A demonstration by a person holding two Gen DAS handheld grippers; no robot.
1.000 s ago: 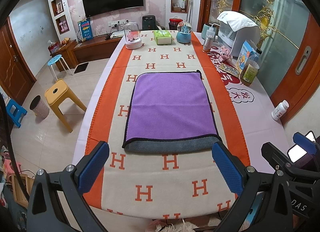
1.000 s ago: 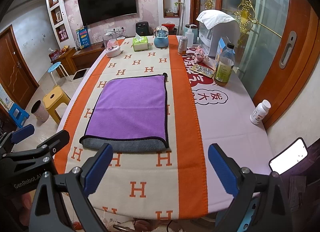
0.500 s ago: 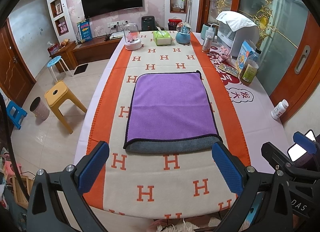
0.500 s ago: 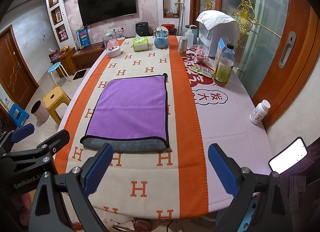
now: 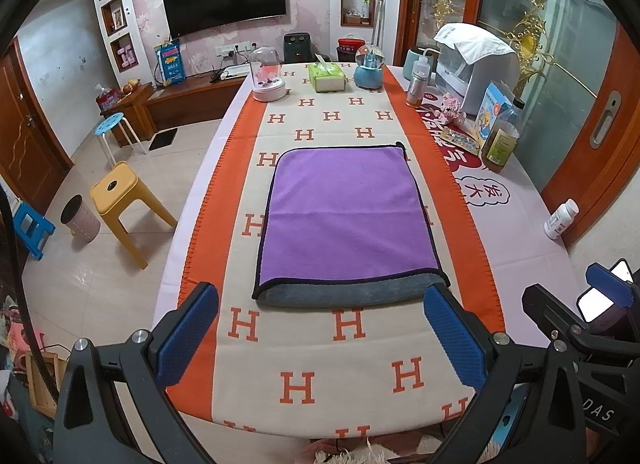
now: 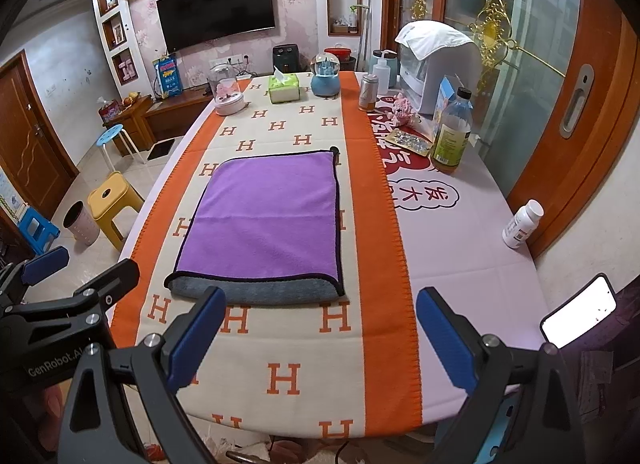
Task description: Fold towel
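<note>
The left wrist view shows the right claw (image 5: 600, 292) at its lower right edge; the right wrist view shows the left claw (image 6: 44, 264) at its lower left edge. Only the right wrist view shows the whole clear bottle (image 6: 452, 132) with its dark cap (the left wrist view has it partly behind a carton). Only the left wrist view shows the carton's (image 5: 494, 112) printed front.

1 towel (image 5: 344, 220) lies flat on the blanket (image 5: 320, 348) that covers the counter (image 5: 516, 224), in the middle of the cream band, ahead of both claws and apart from them. Its long axis runs away from the cameras, toward the far end of the counter. The purple face is up; a grey strip shows along the near short edge. A small loop sits at the far right corner.

Both claws are spread wide and hold nothing; each shows 2 blue pads (image 6: 196, 340).

Count at the far end: 1 tissue box (image 6: 284, 88), 1 snow globe (image 6: 326, 74), 1 glass dome (image 6: 228, 94). 1 white pill bottle (image 6: 524, 224) stands at the right edge.
</note>
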